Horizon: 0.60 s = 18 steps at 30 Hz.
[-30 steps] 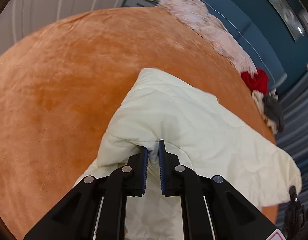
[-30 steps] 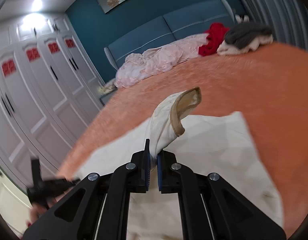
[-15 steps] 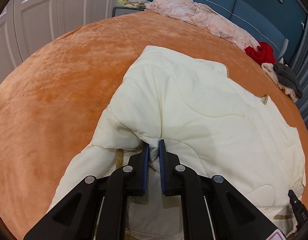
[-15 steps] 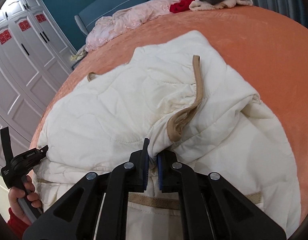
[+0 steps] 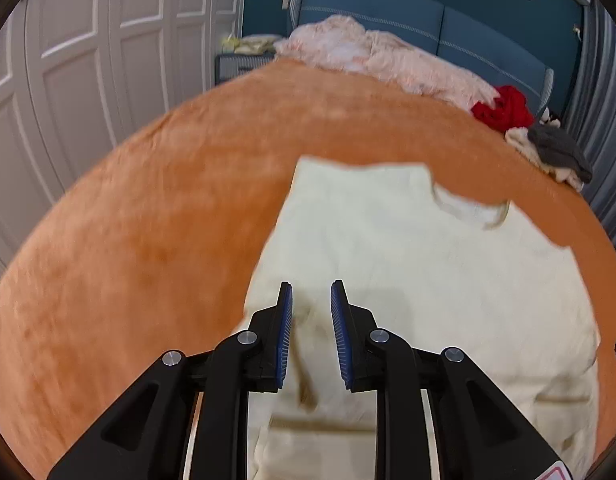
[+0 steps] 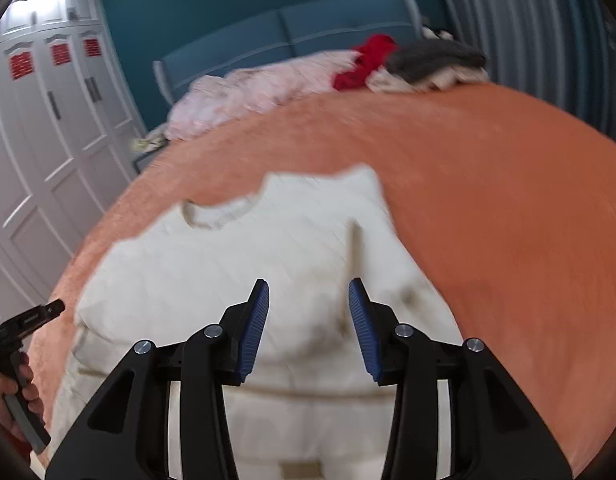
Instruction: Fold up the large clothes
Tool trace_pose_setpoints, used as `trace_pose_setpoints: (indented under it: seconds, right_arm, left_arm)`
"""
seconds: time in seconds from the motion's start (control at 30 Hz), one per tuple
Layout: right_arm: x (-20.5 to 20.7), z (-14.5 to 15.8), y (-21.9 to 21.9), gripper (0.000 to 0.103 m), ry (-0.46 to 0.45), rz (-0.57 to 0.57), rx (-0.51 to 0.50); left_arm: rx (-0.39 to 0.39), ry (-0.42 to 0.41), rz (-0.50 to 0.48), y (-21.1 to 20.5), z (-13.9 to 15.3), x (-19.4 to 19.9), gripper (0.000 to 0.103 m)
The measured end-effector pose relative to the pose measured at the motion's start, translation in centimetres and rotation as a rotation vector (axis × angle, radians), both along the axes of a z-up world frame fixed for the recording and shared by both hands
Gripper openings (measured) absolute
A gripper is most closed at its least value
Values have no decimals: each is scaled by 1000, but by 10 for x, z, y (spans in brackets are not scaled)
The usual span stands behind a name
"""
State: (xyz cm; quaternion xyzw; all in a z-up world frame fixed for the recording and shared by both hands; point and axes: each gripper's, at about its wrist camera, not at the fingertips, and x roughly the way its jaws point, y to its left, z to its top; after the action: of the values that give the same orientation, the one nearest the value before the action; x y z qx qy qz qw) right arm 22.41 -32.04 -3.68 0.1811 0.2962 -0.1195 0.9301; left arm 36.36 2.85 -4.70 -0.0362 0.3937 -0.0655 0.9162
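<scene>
Fingers first: the left gripper (image 5: 311, 328) has its two blue-padded fingers (image 5: 284, 336) parted with a narrow gap, nothing between them, pointing forward and slightly down over the near left part of the jacket (image 5: 407, 280). Over on the other side, the right gripper (image 6: 308, 330) is spread wider, pads (image 6: 363, 330) well apart and empty too, aimed along the garment's right half where a tan strip runs up the fabric. At the lower left edge of the right wrist view you catch the left hand (image 6: 16, 396), curled around its black handle, held low just off the jacket's left edge. Both tools hang above the cloth; whether either tip touches it, I cannot tell, since the frames are smeared with motion. Now the jacket itself: cream, quilted, lying spread on the orange bed cover (image 5: 148, 220), its tan-edged neckline at the far end and a tan band crossing near the grippers. It sits in the near middle of the bed, with orange cover showing to its left, right and beyond. Further out, along the head of the bed, a rumpled pink blanket (image 5: 379, 60) stretches across, and beside it to the right a red garment (image 5: 503, 108), then a grey and cream pile (image 5: 551, 152) at the bed's far right corner. Behind them stands the blue headboard (image 5: 427, 20) against a teal wall, with white wardrobe doors (image 5: 88, 40) down the left side and a grey curtain (image 6: 527, 20) on the right.
</scene>
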Motion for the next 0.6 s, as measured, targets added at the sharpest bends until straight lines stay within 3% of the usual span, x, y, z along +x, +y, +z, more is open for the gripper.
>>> trace_pose_setpoints:
  seconds: [0.13, 0.23, 0.37, 0.47, 0.6]
  right_arm:
    - [44, 8, 11, 41, 5, 49, -38]
    - [76, -16, 19, 40, 76, 72, -71]
    - [93, -54, 22, 39, 178, 85, -104]
    - [91, -74, 20, 39, 192, 90, -94]
    - [93, -79, 23, 40, 199, 88, -114]
  left_arm:
    - [9, -1, -8, -30, 5, 28, 21]
    - [27, 36, -24, -55, -16, 45, 21]
    - [78, 92, -24, -72, -54, 56, 21]
    - [102, 62, -24, -74, -73, 52, 22]
    - [142, 21, -26, -79, -83, 47, 22]
